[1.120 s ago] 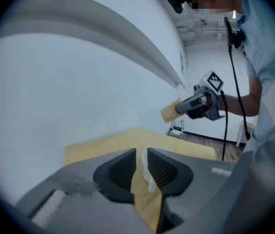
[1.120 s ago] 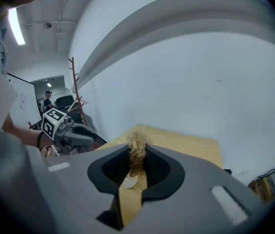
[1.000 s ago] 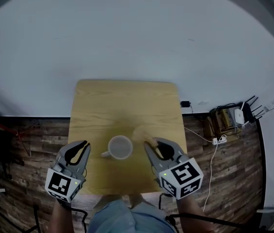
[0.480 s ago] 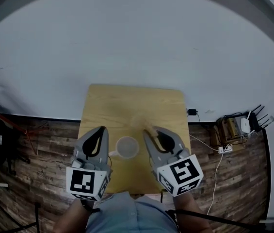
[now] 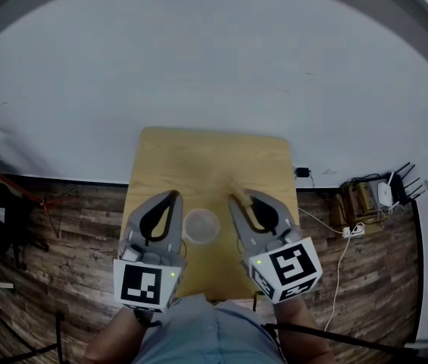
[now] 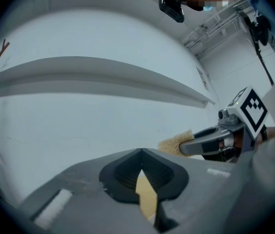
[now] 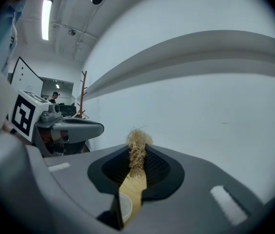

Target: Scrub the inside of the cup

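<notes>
Now keeping the left claw [image 5: 171,198], just closed after coming in open, at 9 o'clock of the cup [image 5: 201,227] on the counter [image 5: 198,158], probably steadying its hidden handle, the right claw [image 5: 245,202] gripping the brush [image 7: 138,152] at 3 o'clock for scrubbing.

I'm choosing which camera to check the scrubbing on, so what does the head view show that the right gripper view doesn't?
Only the head view: the round white cup plainly, standing on the light wooden table, dark plank floor around. Only the right gripper view: the right gripper's jaws shut on the tan bristle brush, and a ceiling strip light. Both: the grey left gripper and that brush.
</notes>
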The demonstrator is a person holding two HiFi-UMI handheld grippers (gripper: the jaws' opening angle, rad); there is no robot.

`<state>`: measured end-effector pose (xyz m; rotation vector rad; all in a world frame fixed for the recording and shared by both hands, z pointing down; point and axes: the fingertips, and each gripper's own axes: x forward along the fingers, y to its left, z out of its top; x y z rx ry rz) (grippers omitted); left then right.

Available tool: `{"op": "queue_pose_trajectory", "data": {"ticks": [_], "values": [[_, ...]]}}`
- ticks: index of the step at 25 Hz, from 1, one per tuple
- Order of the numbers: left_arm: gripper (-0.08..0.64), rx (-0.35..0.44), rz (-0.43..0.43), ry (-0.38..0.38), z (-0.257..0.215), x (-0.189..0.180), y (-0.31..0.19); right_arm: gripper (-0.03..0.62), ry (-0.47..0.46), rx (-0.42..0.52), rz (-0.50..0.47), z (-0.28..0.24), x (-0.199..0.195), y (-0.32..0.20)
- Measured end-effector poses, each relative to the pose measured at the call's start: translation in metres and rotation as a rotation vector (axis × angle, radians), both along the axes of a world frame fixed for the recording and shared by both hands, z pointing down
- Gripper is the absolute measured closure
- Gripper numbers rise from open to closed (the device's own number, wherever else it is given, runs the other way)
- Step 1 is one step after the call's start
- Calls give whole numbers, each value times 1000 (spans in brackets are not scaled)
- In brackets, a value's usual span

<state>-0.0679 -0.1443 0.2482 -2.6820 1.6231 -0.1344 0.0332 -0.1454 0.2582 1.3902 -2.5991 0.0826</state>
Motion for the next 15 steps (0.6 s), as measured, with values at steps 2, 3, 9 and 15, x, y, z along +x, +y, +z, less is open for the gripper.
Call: {"op": "queue_pose_trajectory", "data": {"ticks": [2,3,9,15], "values": [[538,2,-2,-1,-1,-1,0,532,2,1,0,0,-1,1],[538,1,-3,0,-1,-1,0,532,2,2,-1,-1,-1,1],[538,0,7,1,0,1,3,532,-4,2,3,0,-1,4],[538,6,16,-7,0,2,3,532,-4,5,2,0,-2,4]]}}
